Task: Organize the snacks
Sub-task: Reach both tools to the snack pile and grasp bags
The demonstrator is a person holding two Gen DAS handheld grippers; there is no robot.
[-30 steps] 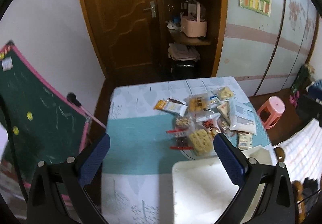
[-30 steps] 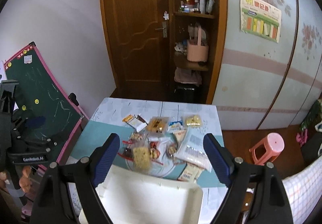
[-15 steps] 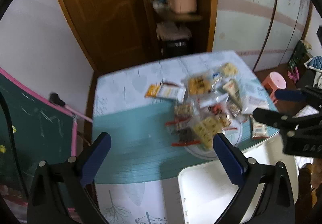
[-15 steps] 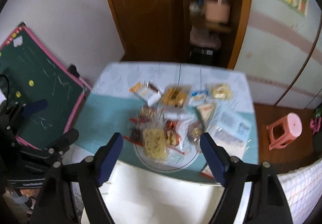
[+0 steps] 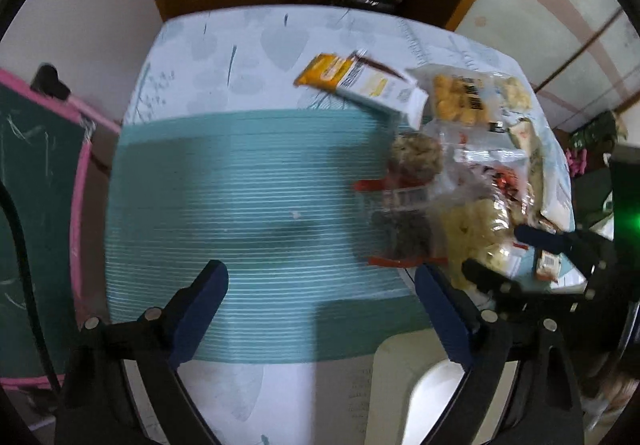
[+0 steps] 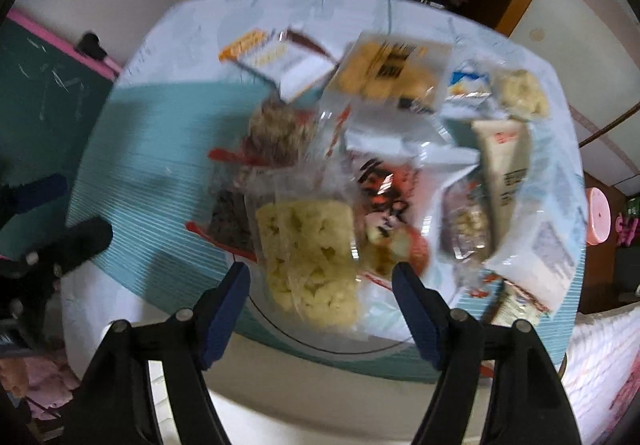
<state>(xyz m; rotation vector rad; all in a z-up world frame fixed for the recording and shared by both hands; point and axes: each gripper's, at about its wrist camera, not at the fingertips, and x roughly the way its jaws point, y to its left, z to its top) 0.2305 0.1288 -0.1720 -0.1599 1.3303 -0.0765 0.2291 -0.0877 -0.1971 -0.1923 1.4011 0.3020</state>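
Right wrist view shows the right hand-held gripper (image 6: 320, 281) low in the frame, its jaws wide but closing, with the bag of pale crackers (image 6: 308, 257) between them, not yet pinched. It lies in the snack pile (image 6: 400, 149) at the frame's centre on the table (image 6: 152, 133). For a good pick, I would centre the pads on this one bag only; the left hand-held gripper (image 5: 320, 295) is also closing on nothing.

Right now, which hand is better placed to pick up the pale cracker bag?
Right. The right tool brackets the cracker bag, jaws closing, not gripping. The left tool hangs over bare cloth.
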